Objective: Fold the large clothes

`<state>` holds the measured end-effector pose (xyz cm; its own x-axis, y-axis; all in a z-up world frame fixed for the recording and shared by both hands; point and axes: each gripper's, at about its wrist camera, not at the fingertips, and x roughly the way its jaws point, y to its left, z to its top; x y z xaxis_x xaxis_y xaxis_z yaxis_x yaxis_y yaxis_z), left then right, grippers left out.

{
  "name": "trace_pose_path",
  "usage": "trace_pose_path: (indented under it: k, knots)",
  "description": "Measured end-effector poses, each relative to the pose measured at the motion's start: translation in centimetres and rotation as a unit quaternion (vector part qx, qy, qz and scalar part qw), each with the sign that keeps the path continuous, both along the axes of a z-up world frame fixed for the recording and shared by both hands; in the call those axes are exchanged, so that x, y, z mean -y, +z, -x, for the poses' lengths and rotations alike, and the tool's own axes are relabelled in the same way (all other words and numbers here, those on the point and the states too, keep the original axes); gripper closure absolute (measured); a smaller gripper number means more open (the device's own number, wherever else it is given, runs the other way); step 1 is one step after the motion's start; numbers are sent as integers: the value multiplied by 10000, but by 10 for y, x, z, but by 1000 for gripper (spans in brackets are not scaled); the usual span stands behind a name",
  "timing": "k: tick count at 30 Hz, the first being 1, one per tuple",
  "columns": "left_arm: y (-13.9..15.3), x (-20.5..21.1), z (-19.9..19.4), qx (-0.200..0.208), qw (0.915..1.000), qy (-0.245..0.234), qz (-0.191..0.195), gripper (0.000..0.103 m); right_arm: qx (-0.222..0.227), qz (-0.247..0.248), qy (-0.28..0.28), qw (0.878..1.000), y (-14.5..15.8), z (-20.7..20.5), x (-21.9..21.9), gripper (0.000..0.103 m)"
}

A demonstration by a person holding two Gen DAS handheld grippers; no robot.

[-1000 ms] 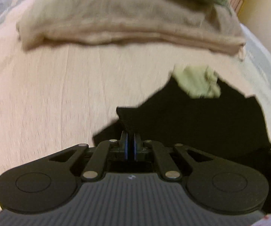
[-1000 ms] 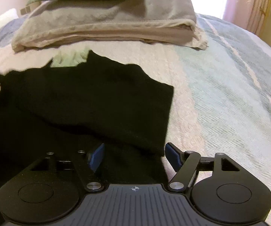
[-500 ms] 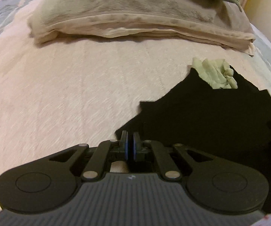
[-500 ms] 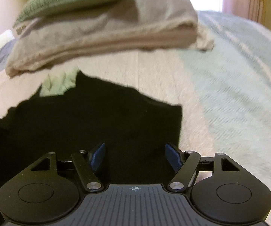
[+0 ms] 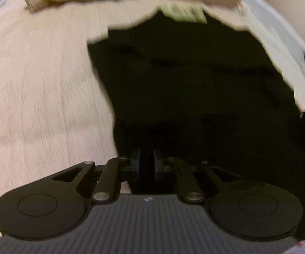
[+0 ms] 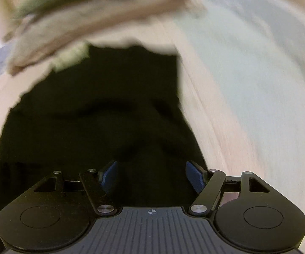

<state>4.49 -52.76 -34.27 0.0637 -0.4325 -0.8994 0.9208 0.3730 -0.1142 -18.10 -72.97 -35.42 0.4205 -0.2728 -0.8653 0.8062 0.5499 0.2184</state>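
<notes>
Black garment (image 5: 194, 89) under both grippers, on bedspread (image 5: 35, 84)

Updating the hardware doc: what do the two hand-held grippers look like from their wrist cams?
Both alike: the left hand-held gripper and the right hand-held gripper have matte black bodies, ribbed dark grey housing with a small crosshair mark, two round black discs, black linkage bars with silver pivot pins, and blue pads on the fingers. No cables or sleeves visible.
</notes>
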Motion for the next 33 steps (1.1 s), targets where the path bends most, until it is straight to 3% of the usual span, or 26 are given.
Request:
trace_pose_path:
  k: [7, 13, 18, 26, 29, 33]
  knots:
    - [11, -34, 22, -14, 9999, -97, -38, 94, -444, 15, -293, 9986, 25, 35, -30, 36]
    - [18, -64, 55, -85, 9997, 7, -220, 94, -755, -207, 221, 9967, 20, 59, -57, 35]
    - [40, -99, 94, 213, 9983, 290, -461, 94, -998, -647, 382, 9922, 29, 93, -68, 35]
    - [99, -152, 165, 446, 9936, 875, -550, 91, -918, -278, 1892, 9772, 84, 108, -98, 35]
    - [112, -154, 181, 513, 9939, 788, -583, 90, -780, 52, 2558, 9636, 108, 108, -114, 35]
    - [121, -154, 200, 752, 9953, 325, -525, 87, -641, 638, 3328, 9386, 125, 109, -143, 35]
